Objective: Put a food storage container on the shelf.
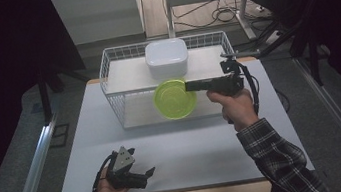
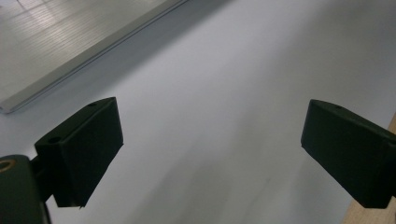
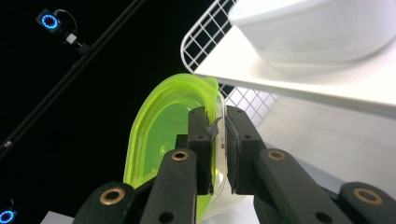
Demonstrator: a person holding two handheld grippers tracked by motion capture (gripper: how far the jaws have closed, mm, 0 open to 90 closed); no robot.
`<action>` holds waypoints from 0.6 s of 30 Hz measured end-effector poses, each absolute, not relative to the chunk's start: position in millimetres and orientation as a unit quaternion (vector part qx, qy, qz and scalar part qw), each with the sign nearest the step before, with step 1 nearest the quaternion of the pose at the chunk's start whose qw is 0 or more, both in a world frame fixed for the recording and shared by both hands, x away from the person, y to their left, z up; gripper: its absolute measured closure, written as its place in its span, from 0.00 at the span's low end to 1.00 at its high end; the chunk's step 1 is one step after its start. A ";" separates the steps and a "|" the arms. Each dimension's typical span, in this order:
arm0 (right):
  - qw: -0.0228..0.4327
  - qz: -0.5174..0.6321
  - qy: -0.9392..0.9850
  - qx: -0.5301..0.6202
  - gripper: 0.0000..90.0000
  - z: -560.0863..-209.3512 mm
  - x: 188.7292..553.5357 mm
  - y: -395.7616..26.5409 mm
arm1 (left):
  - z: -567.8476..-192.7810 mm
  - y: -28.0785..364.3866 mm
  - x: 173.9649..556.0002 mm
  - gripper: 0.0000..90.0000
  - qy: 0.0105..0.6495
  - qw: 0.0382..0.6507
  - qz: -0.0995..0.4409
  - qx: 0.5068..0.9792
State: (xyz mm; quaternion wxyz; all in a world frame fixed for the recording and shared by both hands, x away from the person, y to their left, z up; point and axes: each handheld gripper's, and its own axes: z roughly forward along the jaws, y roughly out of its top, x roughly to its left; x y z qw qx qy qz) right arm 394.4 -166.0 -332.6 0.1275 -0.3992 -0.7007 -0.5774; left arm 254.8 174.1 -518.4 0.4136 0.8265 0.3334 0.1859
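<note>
The right hand-held gripper (image 1: 188, 86) has its jaws nearly closed on the rim of a green bowl (image 1: 175, 98), pinching the thin wall between them; the bowl hangs off the jaw tips, tilted, in the air in front of a white wire rack (image 1: 115, 81). The left hand-held gripper (image 1: 148, 172) rests near the person's edge of the surface, jaws wide apart and holding nothing.

The grip is on one edge only, so the bowl could swing or slip out if the wrist turns sharply. Just beyond the jaws stands the rack's upper shelf with a white container (image 1: 167, 58) on it; the bowl's far rim could knock the shelf edge or the wire.

The surface (image 1: 191, 148) is a plain white board. Around it the room is dark, with cables on the floor beyond the rack.
</note>
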 end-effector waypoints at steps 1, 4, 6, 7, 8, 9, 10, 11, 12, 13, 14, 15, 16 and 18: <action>0.127 -0.577 -0.701 -0.399 0.91 -329.8 395.5 -165.9 | -518.2 174.5 254.9 0.06 0.334 0.415 0.185 0.826; 0.125 -0.580 -0.699 -0.400 0.91 -321.6 399.1 -165.3 | -518.7 174.3 254.9 0.06 0.338 0.417 0.183 0.823; 0.123 -0.581 -0.697 -0.402 0.91 -316.7 401.4 -164.8 | -518.6 174.2 254.8 0.06 0.337 0.417 0.183 0.824; 0.122 -0.582 -0.697 -0.402 0.91 -314.5 402.4 -164.7 | -518.6 174.0 254.8 0.06 0.336 0.417 0.183 0.824; 0.120 -0.583 -0.696 -0.402 0.91 -312.3 403.5 -164.4 | -518.6 174.1 254.9 0.06 0.335 0.416 0.184 0.825; 0.120 -0.584 -0.695 -0.403 0.91 -310.1 404.4 -164.2 | -518.7 174.0 254.9 0.06 0.335 0.415 0.184 0.826; 0.119 -0.586 -0.693 -0.402 0.91 -308.2 405.5 -163.9 | -518.8 174.0 254.9 0.06 0.335 0.415 0.184 0.826; 0.121 -0.588 -0.691 -0.403 0.91 -306.0 406.4 -163.7 | -518.8 174.1 254.9 0.06 0.335 0.415 0.184 0.826; 0.119 -0.590 -0.690 -0.403 0.91 -304.0 407.5 -163.1 | -518.8 174.0 254.8 0.06 0.335 0.415 0.183 0.826; 0.118 -0.590 -0.689 -0.403 0.91 -301.5 408.6 -162.8 | -518.8 174.0 254.8 0.06 0.335 0.415 0.183 0.826; 0.117 -0.591 -0.688 -0.404 0.91 -299.1 409.7 -162.3 | -518.8 174.0 254.8 0.06 0.335 0.415 0.183 0.826; 0.114 -0.593 -0.687 -0.404 0.91 -296.7 411.0 -161.7 | -518.9 174.0 254.9 0.06 0.335 0.415 0.183 0.826; 0.114 -0.594 -0.685 -0.405 0.91 -293.8 412.0 -161.5 | -518.8 174.0 254.8 0.06 0.335 0.414 0.183 0.826; 0.109 -0.597 -0.683 -0.407 0.91 -287.7 414.1 -160.7 | -518.8 173.9 254.8 0.06 0.335 0.414 0.183 0.826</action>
